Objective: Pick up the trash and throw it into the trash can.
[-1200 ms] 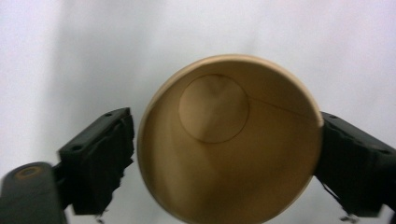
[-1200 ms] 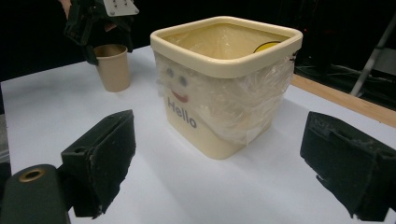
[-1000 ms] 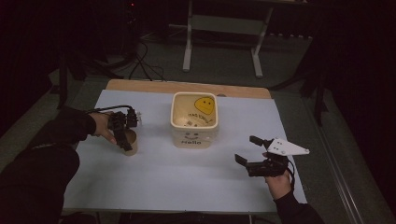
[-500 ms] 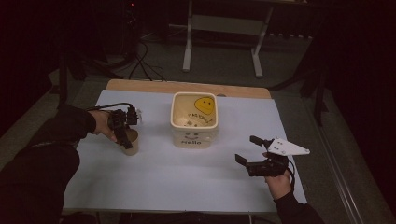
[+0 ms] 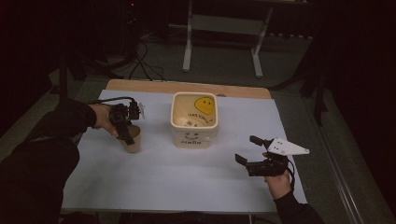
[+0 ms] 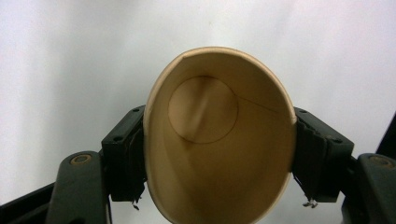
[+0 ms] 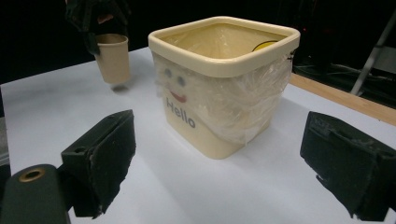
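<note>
At a white-covered table (image 5: 187,182), I work two hand-held grippers around one paper cup and one cream bin. My left gripper (image 5: 125,133), at the left of the table, has just been closing its jaws, and they now clamp the single brown paper cup (image 5: 132,140) between them. Seen from the left gripper view, the cup (image 6: 217,135) sits mouth-up toward the camera, its rim squeezed out of round by the two black pads (image 6: 123,161), one on each side, and its bottom disc showing plainly inside. From the right gripper view, the cup (image 7: 113,57) hangs just clear of the white surface, with a small shadow beneath it, to the left of the bin.

The one square bin (image 5: 194,120) stands at the table's middle, towards the far edge, lined with clear plastic film. It carries a painted face and the word "Hello" on its near wall, and a yellow smiley shows inside it.

My right gripper (image 5: 247,151) rests in my hand at the near right corner, well apart from the bin, its two jaws spread wide and holding nothing, the grey three-cornered plate (image 5: 287,147) on top of it
</note>
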`<state>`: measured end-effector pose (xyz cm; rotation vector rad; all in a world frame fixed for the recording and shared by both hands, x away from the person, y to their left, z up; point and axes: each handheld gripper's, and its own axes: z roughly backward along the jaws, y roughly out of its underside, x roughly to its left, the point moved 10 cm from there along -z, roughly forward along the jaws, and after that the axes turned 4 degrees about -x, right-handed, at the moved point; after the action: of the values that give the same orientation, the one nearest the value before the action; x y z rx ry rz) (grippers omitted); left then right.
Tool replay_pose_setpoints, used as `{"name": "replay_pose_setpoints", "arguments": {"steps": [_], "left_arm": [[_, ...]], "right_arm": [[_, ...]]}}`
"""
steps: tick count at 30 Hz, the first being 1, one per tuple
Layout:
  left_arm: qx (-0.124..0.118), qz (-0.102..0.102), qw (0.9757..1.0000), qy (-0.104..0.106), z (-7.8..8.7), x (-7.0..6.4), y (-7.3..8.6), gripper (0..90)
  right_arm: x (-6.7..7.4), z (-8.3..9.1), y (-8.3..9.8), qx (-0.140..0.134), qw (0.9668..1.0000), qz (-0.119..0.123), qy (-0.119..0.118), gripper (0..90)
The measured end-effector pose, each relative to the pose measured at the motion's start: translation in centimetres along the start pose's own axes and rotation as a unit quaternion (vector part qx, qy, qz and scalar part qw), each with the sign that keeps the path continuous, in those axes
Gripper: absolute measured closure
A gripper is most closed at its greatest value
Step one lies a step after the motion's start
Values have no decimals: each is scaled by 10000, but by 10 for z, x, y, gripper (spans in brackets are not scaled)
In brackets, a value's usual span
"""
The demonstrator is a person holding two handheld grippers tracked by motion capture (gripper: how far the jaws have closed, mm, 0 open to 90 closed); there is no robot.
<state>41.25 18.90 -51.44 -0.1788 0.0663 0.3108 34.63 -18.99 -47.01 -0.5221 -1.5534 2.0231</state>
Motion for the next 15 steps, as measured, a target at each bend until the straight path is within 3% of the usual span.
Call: {"name": "replay_pose_setpoints", "arguments": {"steps": [15], "left_arm": [[-86, -137, 9998, -154, 41, -1, -20, 314]], "right_arm": [[0, -1, 0, -2, 10000, -10, -15, 102]]}}
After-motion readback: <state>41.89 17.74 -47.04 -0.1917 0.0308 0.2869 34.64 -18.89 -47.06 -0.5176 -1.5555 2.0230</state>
